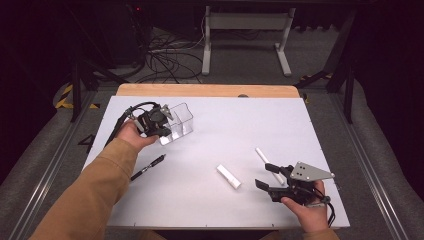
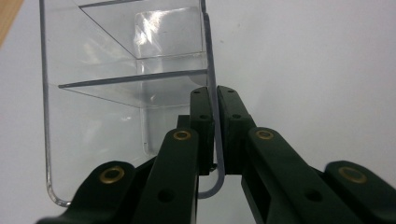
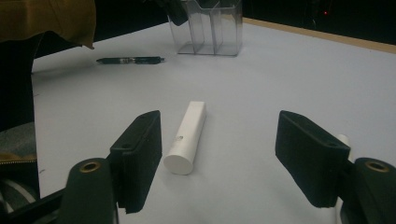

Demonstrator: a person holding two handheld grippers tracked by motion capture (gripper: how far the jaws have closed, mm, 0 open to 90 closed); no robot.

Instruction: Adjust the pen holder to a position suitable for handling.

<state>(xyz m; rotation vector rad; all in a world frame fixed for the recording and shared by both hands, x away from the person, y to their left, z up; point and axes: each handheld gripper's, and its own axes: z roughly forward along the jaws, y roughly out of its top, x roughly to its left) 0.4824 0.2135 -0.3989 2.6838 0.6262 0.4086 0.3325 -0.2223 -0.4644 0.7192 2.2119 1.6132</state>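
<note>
Clear holder (image 2: pixel 126 93) (top, left) cut off.

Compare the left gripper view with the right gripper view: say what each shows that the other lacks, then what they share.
Left gripper view alone: the left gripper shut on a side wall of the clear plastic organizer, seen close with its inner dividers.

Right gripper view alone: the right gripper with jaws open, a white tube lying on the table between them, untouched, and a black pen farther off.

Both: the organizer and the white tabletop.

Black pen (image 1: pixel 148 167), short white cylinder (image 1: pixel 228 176) and longer white stick (image 1: pixel 263 156) on white table (image 1: pixel 240 125).
</note>
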